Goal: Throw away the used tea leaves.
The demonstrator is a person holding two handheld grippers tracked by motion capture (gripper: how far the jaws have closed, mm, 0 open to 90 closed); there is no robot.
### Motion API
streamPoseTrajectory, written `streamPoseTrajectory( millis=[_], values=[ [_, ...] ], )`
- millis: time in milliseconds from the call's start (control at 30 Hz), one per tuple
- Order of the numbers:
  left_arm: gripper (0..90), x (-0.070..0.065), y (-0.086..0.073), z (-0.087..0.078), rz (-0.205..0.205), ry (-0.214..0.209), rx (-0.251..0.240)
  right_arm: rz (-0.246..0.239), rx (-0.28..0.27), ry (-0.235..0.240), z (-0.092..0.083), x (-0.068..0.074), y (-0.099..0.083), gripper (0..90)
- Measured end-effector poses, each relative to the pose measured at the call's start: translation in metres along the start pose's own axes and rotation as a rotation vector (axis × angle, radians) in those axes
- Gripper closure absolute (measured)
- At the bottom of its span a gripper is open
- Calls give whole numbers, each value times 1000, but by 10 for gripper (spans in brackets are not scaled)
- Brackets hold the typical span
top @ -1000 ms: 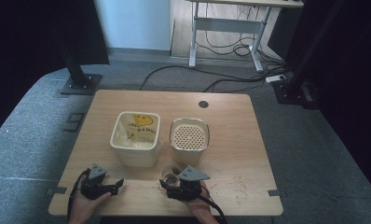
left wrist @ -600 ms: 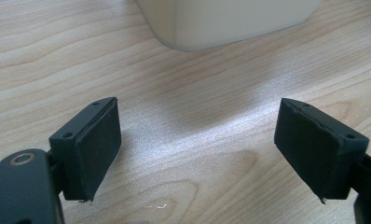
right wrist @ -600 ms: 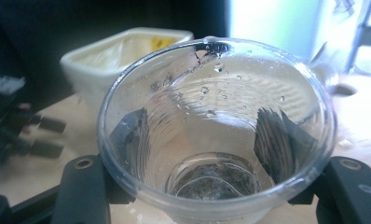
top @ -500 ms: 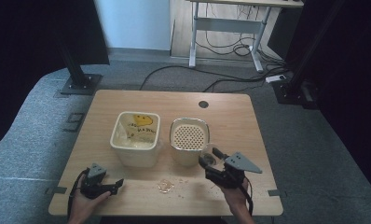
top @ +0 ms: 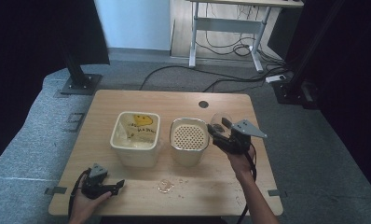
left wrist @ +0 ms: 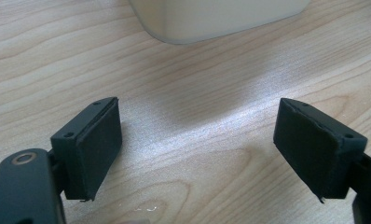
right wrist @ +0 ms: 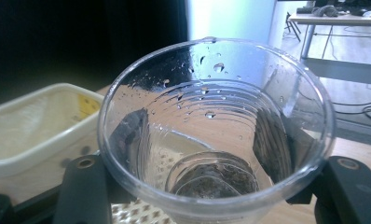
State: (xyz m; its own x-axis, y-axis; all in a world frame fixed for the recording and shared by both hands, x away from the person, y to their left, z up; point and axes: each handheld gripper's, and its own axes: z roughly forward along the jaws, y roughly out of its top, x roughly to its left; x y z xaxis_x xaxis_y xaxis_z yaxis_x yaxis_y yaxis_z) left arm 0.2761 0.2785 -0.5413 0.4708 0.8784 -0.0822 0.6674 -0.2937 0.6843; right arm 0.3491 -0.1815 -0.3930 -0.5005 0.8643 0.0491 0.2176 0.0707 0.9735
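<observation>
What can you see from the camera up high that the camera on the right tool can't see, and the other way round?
High view alone: the left tool resting open on the table, and a wet ring mark near the front edge. Right gripper view alone: water droplets inside the clear plastic cup and dark bits at its bottom. Both: that cup gripped by the right tool, the cream tub, and the perforated strainer.

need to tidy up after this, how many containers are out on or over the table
3: a square tub left of centre on the table, a round strainer pot beside it, and a clear cup held over the table in the right gripper. None seem hidden.
</observation>
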Motion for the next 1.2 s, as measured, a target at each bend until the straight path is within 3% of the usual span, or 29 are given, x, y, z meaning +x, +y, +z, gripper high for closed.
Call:
streamPoseTrajectory(
  millis=[200, 267, 367, 400, 433, 500, 633, 667, 700, 733, 800, 833, 867, 1000, 1067, 1133, 1200],
  values=[
    [152, 1, -1, -1, -5, -3, 6, -58, 39, -29, 19, 4, 1, 366],
    [152, 2, -1, -1, -4, -3, 6, -97, 57, -42, 26, 7, 2, 366],
    [152, 1, -1, -1, -2, -4, 7, -209, 73, -76, 35, 15, 6, 360],
    [152, 1, -1, 0, 1, -4, 7, -209, 73, -76, 35, 15, 6, 360],
    [151, 1, -1, 0, 3, -4, 8, -238, 80, -86, 37, 17, 8, 360],
    [152, 0, -1, 0, 5, -4, 7, -319, 82, -105, 42, 20, 11, 359],
    [152, 1, -1, 0, 7, -7, 8, -524, 96, -163, 53, 26, 14, 359],
    [152, 1, -1, 0, 6, -8, 8, -619, 112, -189, 57, 30, 14, 359],
    [152, 1, -1, 0, 6, -8, 8, -619, 112, -189, 57, 30, 14, 359],
    [152, 1, -1, 0, 6, -8, 7, -659, 118, -203, 59, 31, 14, 359],
    [152, 1, -1, 0, 6, -7, 7, -793, 148, -239, 64, 37, 13, 359],
    [152, 1, -1, 0, 7, -6, 9, -793, 148, -239, 64, 37, 13, 359],
    [152, 1, -1, 0, 7, -6, 9, -832, 152, -253, 66, 39, 12, 361],
    [152, 1, -1, 0, 10, -6, 12, -1102, 191, -308, 74, 51, 8, 363],
    [152, 1, 0, 1, 15, -7, 12, -1295, 215, -347, 80, 58, 2, 367],
    [152, 1, 0, 1, 17, -7, 12, -1433, 246, -364, 85, 63, -3, 368],
    [152, 1, 0, 1, 16, -7, 10, -1538, 267, -372, 88, 66, -8, 369]
  ],
)
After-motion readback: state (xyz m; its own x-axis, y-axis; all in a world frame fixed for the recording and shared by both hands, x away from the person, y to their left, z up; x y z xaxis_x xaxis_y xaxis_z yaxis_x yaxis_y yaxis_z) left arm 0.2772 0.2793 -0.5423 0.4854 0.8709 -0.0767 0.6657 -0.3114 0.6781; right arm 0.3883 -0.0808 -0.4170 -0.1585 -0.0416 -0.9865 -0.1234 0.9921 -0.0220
